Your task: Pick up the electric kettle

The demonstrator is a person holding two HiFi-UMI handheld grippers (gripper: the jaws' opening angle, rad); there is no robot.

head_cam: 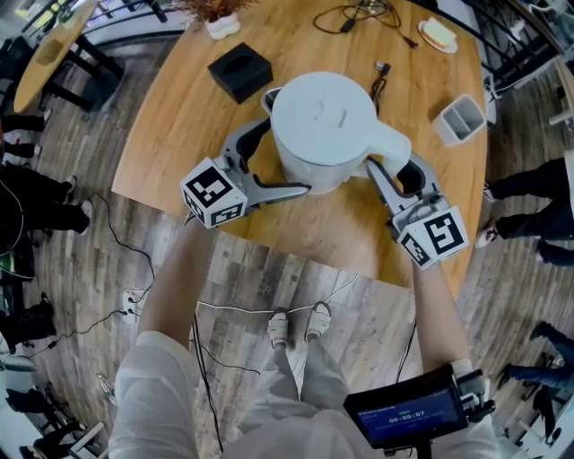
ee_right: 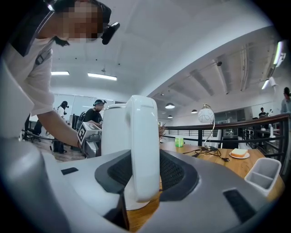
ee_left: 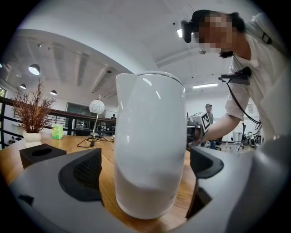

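A white electric kettle stands on the round wooden table, its handle pointing right. My left gripper reaches round the kettle's body from the left. In the left gripper view the kettle body stands between the two pads with a narrow gap on each side, so this gripper is open. My right gripper comes in from the right. In the right gripper view its pads press on both sides of the upright white handle.
A black box lies behind the kettle to the left, a grey divided bin to the right. Cables, a plate with food and a potted dried plant sit at the back. The table's near edge runs just below the grippers.
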